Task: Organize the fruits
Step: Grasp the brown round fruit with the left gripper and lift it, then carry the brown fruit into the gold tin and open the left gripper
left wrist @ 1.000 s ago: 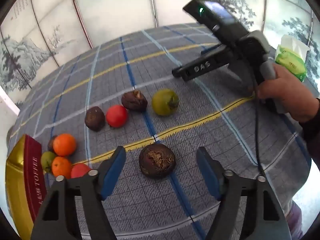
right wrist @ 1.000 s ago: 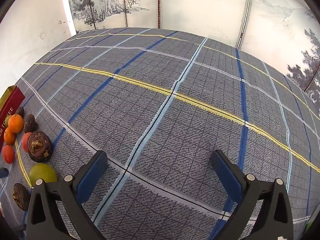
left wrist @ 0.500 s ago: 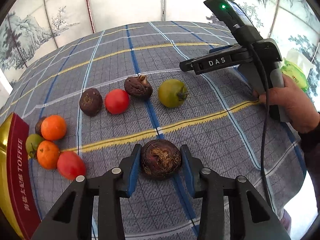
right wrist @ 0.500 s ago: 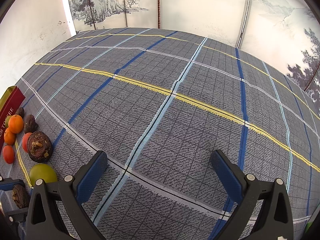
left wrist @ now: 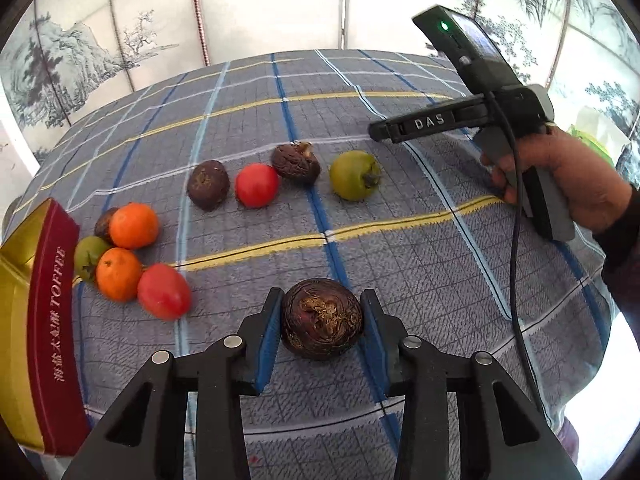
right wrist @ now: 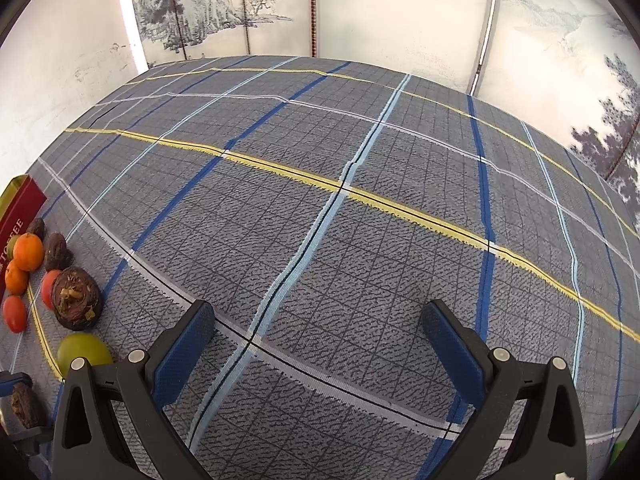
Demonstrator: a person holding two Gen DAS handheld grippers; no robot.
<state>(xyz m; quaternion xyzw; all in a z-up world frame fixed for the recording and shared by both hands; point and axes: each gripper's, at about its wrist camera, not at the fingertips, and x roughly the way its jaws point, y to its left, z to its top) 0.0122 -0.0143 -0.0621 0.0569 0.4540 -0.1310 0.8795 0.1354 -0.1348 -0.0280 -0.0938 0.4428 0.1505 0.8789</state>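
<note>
My left gripper (left wrist: pixel 322 318) is shut on a dark brown wrinkled fruit (left wrist: pixel 322 318), its blue pads touching both sides, just above the plaid cloth. Beyond it lies a row: a dark fruit (left wrist: pixel 208 185), a red fruit (left wrist: pixel 256 185), another dark fruit (left wrist: pixel 296 162) and a green fruit (left wrist: pixel 355 175). At the left is a cluster: two oranges (left wrist: pixel 133 225), a green fruit (left wrist: pixel 89 256), a red fruit (left wrist: pixel 164 291). My right gripper (right wrist: pixel 316 338) is open and empty over bare cloth; it shows in the left wrist view (left wrist: pixel 472 120) at the right.
A gold and red toffee box (left wrist: pixel 44 320) stands at the left edge, next to the cluster. The plaid cloth (right wrist: pixel 360 200) covers the table. Painted screens stand behind. The same fruits show at the left edge of the right wrist view (right wrist: pixel 76 298).
My left gripper closed from wide open onto the dark brown fruit and turned a little to the left. The right gripper has stayed still and open.
</note>
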